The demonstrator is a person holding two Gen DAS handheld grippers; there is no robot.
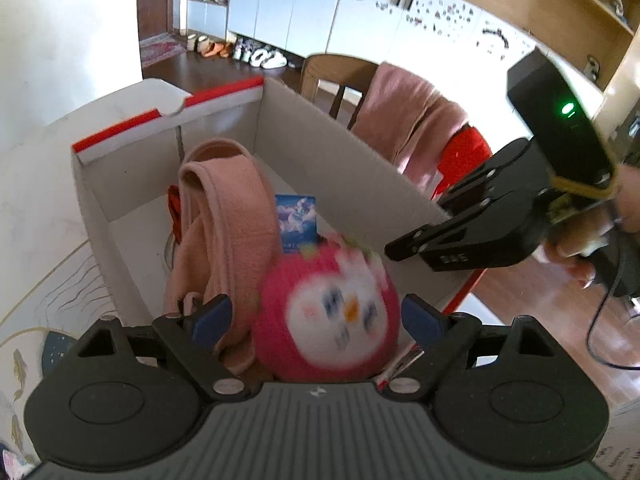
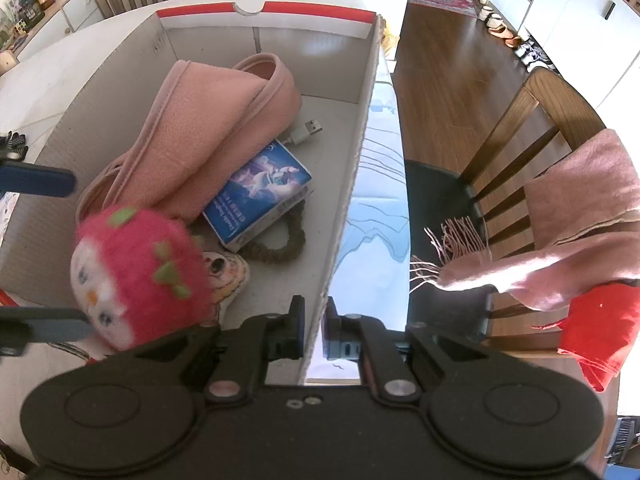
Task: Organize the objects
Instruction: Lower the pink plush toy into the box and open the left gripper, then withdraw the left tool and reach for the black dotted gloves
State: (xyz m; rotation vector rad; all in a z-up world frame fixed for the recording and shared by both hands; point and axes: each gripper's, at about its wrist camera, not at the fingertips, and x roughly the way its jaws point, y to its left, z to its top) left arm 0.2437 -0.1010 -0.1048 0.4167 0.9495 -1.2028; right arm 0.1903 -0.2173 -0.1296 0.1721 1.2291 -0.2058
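Left tool (image 1: 318, 316): we are holding it spread apart around the blurred plush toy (image 1: 328, 320), releasing it into the box (image 2: 352, 168).
Right tool (image 2: 314, 330): we are clamping it on the box wall, steadying it.

Plush toy (image 2: 140, 276): pink-red body, white face, blue eyes, orange beak, green leaf-shaped patches. Folded blanket (image 2: 208, 132) behind the toy: plain salmon pink. Small box (image 2: 260, 192) beside the blanket: blue with a pale cloud-like picture and white lettering. Cardboard box (image 2: 360, 152) around the toy: grey-white walls, red strip along the white top flap. Scarf (image 2: 580, 232) on the chair outside the cardboard box: pink, fringed, over a red cloth (image 2: 600, 332). Gripper pads (image 1: 212, 318): blue on black fingers.
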